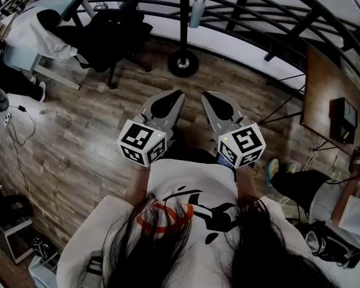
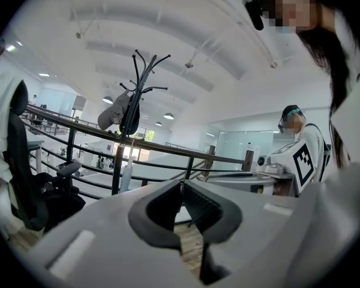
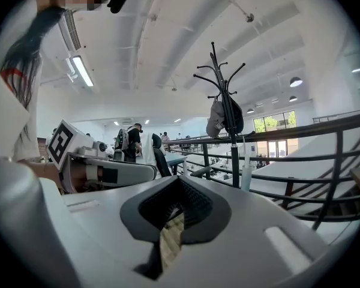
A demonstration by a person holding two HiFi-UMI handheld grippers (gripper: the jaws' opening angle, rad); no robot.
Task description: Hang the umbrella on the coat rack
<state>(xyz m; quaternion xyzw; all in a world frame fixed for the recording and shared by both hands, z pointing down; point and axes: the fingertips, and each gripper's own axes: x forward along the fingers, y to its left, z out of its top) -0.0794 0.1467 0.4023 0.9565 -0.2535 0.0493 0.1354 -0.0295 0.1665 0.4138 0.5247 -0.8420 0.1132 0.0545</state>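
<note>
The black coat rack (image 1: 183, 23) stands ahead on its round base by the railing, and its hooks show in the left gripper view (image 2: 139, 83) and in the right gripper view (image 3: 223, 80). A pale folded umbrella (image 1: 196, 8) hangs down beside the pole (image 2: 126, 176) (image 3: 246, 176); I cannot tell which hook holds it. A grey cap (image 2: 111, 114) and a dark bag also hang on the rack. My left gripper (image 1: 179, 93) and right gripper (image 1: 206, 95) are held close to my body, pointing toward the rack. Both are shut with nothing in them.
A black railing (image 1: 246, 5) runs behind the rack. A black office chair (image 1: 117, 35) and a pale desk (image 1: 42, 38) stand at the left, and a wooden table (image 1: 321, 95) at the right. Another person (image 1: 342, 203) sits at my right with a gripper.
</note>
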